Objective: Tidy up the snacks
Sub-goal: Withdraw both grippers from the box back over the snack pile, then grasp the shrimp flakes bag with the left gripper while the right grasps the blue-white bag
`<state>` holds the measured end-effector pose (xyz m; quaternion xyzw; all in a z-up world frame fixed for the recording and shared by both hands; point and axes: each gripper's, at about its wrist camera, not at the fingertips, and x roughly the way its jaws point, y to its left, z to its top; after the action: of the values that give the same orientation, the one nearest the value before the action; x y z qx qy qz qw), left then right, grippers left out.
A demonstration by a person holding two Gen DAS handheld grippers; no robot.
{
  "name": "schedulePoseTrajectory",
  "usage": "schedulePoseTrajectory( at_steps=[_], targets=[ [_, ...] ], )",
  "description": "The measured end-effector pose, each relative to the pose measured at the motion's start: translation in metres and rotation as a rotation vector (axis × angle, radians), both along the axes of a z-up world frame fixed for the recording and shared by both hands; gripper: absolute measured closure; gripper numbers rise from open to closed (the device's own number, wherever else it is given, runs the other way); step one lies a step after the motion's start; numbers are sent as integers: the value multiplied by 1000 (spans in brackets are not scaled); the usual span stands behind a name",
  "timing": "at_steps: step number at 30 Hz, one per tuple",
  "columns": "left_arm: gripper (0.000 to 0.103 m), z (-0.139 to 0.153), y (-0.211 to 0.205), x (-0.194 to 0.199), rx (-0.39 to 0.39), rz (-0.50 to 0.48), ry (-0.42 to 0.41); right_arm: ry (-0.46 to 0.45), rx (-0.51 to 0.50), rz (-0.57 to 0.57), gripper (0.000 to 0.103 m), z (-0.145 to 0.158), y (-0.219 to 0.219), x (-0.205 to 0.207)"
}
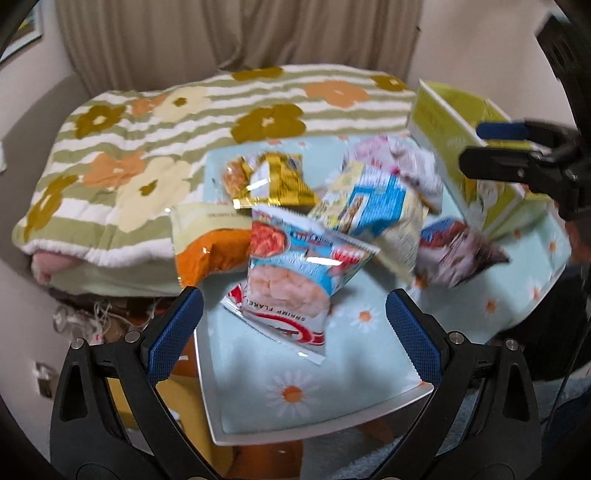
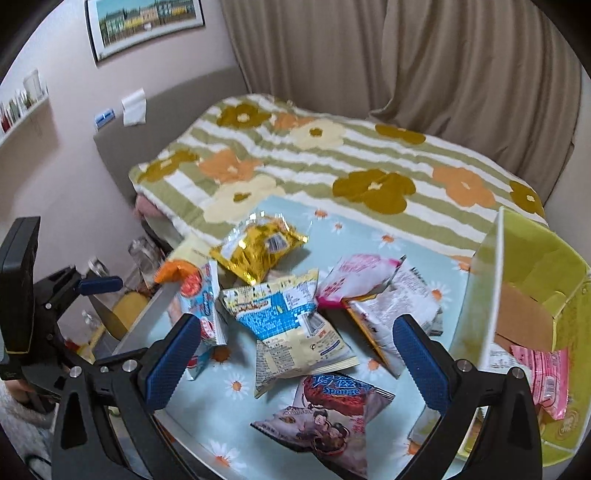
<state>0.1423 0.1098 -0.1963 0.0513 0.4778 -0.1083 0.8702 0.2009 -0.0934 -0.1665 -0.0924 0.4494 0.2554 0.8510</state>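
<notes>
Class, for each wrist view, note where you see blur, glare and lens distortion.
Left wrist view: motion blur smears the green box and far packets; glare glints on the gold packet. Right wrist view: sharper overall, glare on the gold packet. Both views: fisheye bending and dark corners.

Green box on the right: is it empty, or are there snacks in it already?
Not empty. In the right wrist view the open green box already holds a pink packet lying at its bottom.

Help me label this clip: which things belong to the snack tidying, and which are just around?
Job: shrimp flakes bag, gold packet, blue-and-cream bag, Sponge bag, green box, pink packet inside it.
Around: flowered blanket, curtain, framed picture.
</notes>
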Motion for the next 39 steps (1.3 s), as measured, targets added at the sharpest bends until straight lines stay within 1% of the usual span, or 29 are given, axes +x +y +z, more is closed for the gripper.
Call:
schedulePoseTrajectory(
  at_steps=[4, 7, 15, 17, 19, 21, 23, 25, 27, 39],
  targets=[
    [4, -29, -1, 12, 33, -66, 29, 41, -46, -12, 0, -23, 9, 8],
    [4, -43, -3, 20, 51, -99, 37, 61, -74, -8, 0, -35, 12, 13],
    [5, -60, -11, 37, 93, -155, 30, 97, -121, 24, 0, -57, 25, 26],
    [11, -64, -12, 41, 95, -162, 38, 105, -126, 29, 0, -61, 26, 28],
    [26, -69, -12, 45, 89, -170, 56, 109, -126, 33, 0, -63, 27, 30],
    [34, -75, -14, 47, 95, -178, 77, 113, -128, 41, 0, -65, 29, 33],
    [36, -76, -14, 47, 103, -184, 77, 116, -128, 52, 0, -67, 31, 35],
    [40, -76, -13, 47, 99, -187, 76, 119, -132, 64, 0, -69, 34, 37],
    [42, -76, -12, 47, 92, -187, 78, 121, -137, 78, 0, -72, 37, 38],
    [44, -71, -6, 39, 74, -164, 90, 143, -189, 159, 0, -89, 51, 41]
  ],
)
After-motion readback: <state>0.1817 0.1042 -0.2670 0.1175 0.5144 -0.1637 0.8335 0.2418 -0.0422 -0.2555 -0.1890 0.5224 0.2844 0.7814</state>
